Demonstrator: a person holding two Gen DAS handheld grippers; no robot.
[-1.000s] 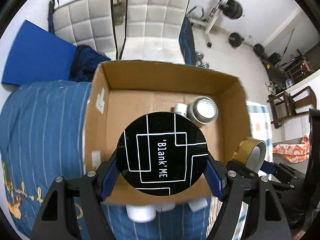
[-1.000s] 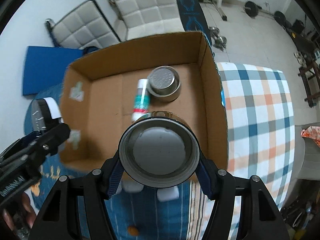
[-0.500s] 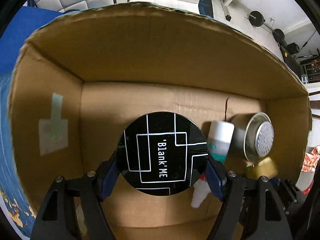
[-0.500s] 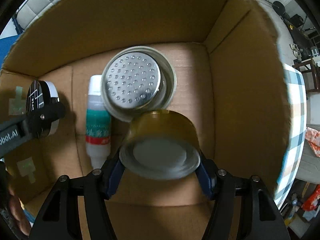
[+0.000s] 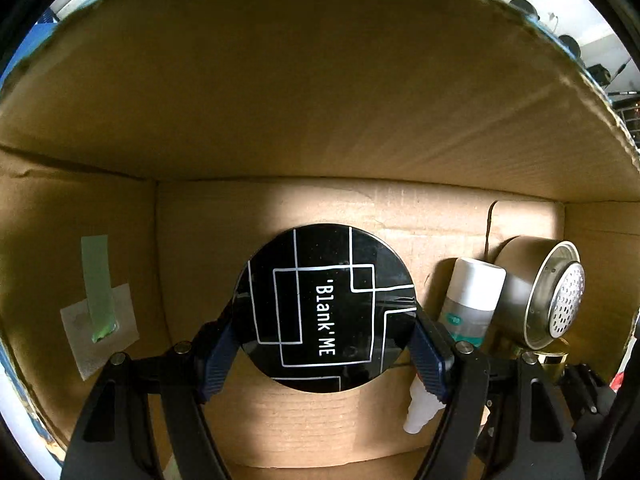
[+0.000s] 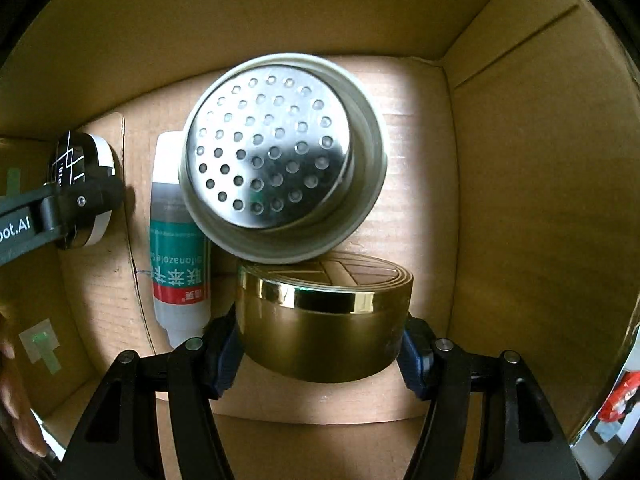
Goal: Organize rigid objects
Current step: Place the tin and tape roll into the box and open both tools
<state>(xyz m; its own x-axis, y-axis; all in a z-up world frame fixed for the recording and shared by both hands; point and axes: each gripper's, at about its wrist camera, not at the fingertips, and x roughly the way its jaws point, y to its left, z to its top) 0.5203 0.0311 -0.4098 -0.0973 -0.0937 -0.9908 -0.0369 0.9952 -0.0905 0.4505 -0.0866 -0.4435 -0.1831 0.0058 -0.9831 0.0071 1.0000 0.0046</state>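
Both grippers were down inside the cardboard box (image 5: 280, 100): the left gripper (image 5: 324, 344) had its pads clamped on the black round tin (image 5: 324, 304) at frame center. The right gripper (image 6: 320, 356) gripped the gold tin (image 6: 324, 320), lower center, right below the perforated steel cup (image 6: 276, 152), with the white bottle (image 6: 180, 248) lying to its left.

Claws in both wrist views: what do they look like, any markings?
Both alike: the left claw and right claw have black open-frame arms with silver screws and blue ribbed pads. The left claw's arm carries white lettering ending "oot.AI".
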